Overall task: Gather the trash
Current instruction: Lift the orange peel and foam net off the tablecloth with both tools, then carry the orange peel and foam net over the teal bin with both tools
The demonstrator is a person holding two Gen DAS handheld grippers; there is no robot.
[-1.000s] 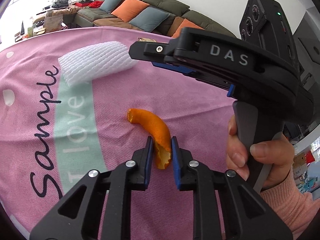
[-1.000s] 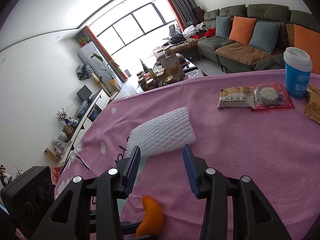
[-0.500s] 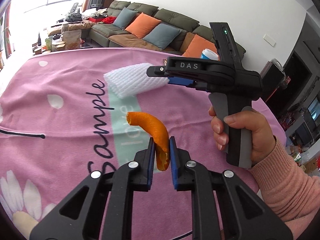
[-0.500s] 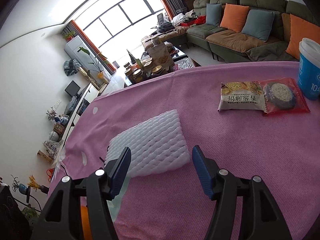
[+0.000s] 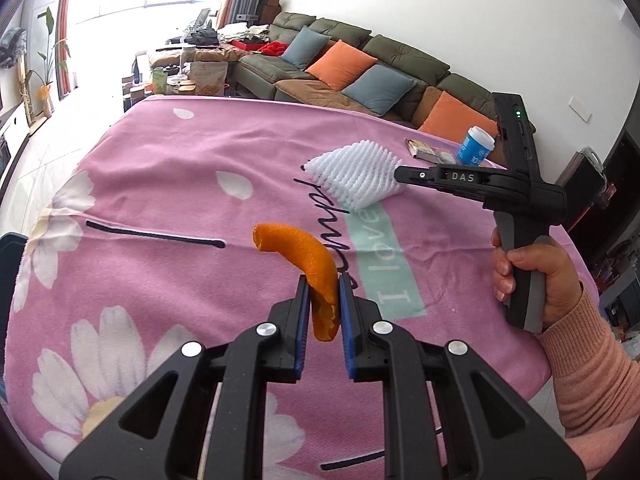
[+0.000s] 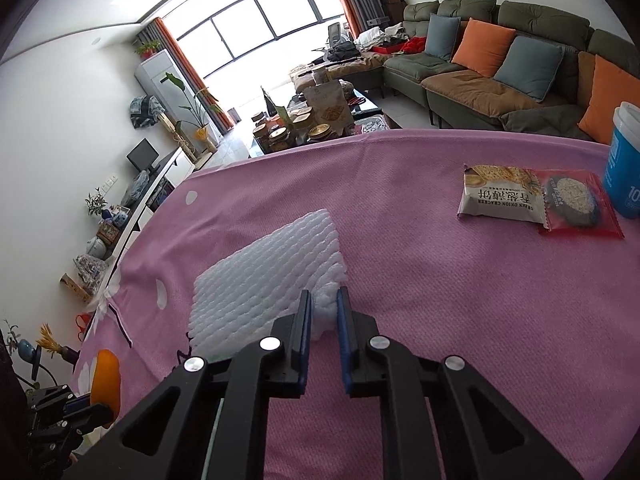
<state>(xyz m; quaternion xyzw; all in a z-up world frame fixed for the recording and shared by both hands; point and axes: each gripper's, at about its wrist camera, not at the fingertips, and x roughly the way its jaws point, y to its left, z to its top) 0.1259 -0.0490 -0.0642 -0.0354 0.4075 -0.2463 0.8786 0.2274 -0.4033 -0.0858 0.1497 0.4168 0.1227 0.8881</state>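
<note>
A curved orange peel [image 5: 296,246] hangs above the pink tablecloth [image 5: 160,184], with my left gripper [image 5: 323,280] shut on its lower end. The peel also shows low at the left of the right wrist view [image 6: 105,380]. A white foam fruit net [image 6: 264,272] lies on the cloth. My right gripper [image 6: 323,296] is closing, and its pads pinch the net's near corner. In the left wrist view the right gripper [image 5: 400,176] reaches the net [image 5: 352,178] from the right, held by a hand [image 5: 532,276] in a pink sleeve.
A cracker packet [image 6: 500,196], a red snack packet [image 6: 576,204] and a blue cup [image 6: 624,168] stand at the table's far right. A dark object [image 5: 8,264] sits past the table's left edge. A sofa and a cluttered coffee table lie beyond.
My left gripper has lifted the orange peel off the cloth and carried it away from the net. My right gripper, open around the net before, has closed on its corner.
</note>
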